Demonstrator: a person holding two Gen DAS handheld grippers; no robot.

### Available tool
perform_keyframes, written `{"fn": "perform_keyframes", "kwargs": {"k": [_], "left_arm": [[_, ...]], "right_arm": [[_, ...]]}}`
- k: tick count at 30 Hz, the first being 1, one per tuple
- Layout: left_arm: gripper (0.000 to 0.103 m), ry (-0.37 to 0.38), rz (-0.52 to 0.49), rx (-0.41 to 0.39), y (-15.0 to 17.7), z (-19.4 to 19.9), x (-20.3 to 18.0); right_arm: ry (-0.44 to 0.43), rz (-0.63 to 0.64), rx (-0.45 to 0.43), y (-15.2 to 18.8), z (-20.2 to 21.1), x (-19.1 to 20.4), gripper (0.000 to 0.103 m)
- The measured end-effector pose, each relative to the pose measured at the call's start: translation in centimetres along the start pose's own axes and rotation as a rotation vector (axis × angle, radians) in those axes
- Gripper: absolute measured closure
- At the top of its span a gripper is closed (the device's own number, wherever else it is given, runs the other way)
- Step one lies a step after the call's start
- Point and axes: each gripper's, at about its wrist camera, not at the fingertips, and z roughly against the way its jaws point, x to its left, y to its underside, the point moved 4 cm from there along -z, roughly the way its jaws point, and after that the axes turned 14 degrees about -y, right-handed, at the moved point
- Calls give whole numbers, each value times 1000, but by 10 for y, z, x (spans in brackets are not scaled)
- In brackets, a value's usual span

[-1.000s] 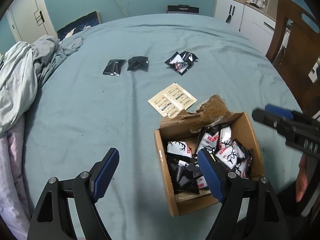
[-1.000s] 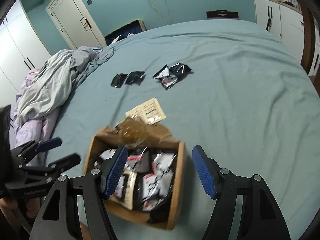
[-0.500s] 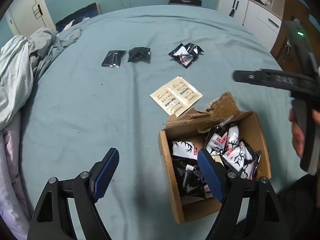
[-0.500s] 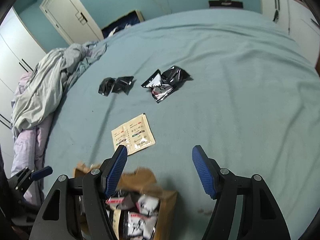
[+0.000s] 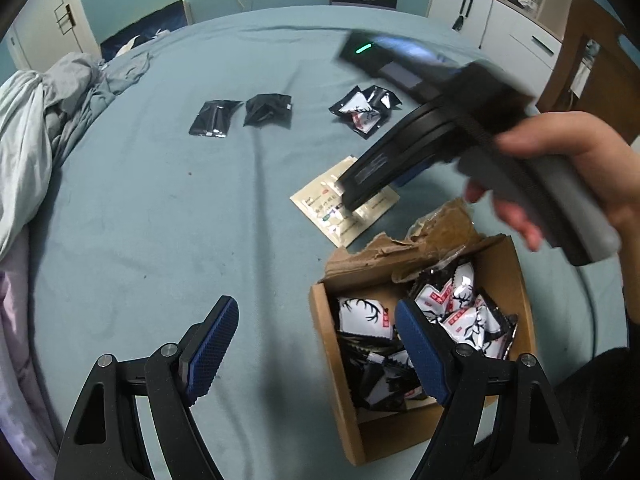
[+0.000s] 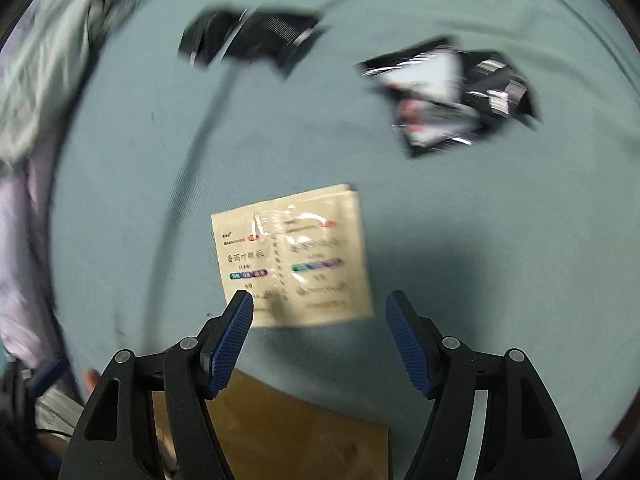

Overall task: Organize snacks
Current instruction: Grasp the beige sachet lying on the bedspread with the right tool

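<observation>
Snack packets (image 5: 448, 316): black/white w/ antler print, in box (image 5: 352, 420)

Cardboard box (image 5: 326, 344): brown, open-topped, its far flap torn and crumpled; it sat on the teal bedsheet, nearest the cameras.
Packets in box (image 5: 460, 316): black and white sachets with antler prints and red labels, heaped loosely and overlapping, filling most of the box.
Beige sachet pair (image 6: 292, 256): two joined cream packets with printed text and coloured bands, lying flat just beyond the box's torn flap.
Plain black packets (image 5: 244, 116): two glossy dark sachets side by side, flat, farther up the sheet, well apart from the box.
Antler packet cluster (image 5: 366, 110): a few black and white sachets overlapping in a small pile, to the right of the black pair.
</observation>
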Motion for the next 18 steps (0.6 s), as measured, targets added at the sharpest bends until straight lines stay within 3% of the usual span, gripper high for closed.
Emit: {"fn": "perform_keyframes", "kwargs": {"k": [2, 4, 8, 10, 12, 15, 17, 18], "left_arm": [[22, 17, 20, 3, -1, 1, 4], [22, 24, 41, 4, -1, 2, 9], [22, 14, 65, -3, -1, 3, 16], [22, 22, 80, 1, 0, 4, 19], [22, 35, 104, 5, 0, 5, 23], [22, 33, 135, 2, 2, 6, 31], [22, 32, 145, 3, 2, 4, 34], [22, 30, 153, 2, 2, 4, 36]], "right_arm": [[44, 55, 52, -10, -17, 10, 32], [112, 84, 99, -18, -33, 16, 19], [173, 142, 204, -27, -53, 24, 7], [191, 132, 221, -31, -63, 20, 5], [152, 94, 197, -33, -61, 14, 6], [133, 45, 130, -30, -47, 0, 37], [119, -19, 82, -24, -35, -16, 84], [104, -70, 58, -19, -28, -29, 92]]}}
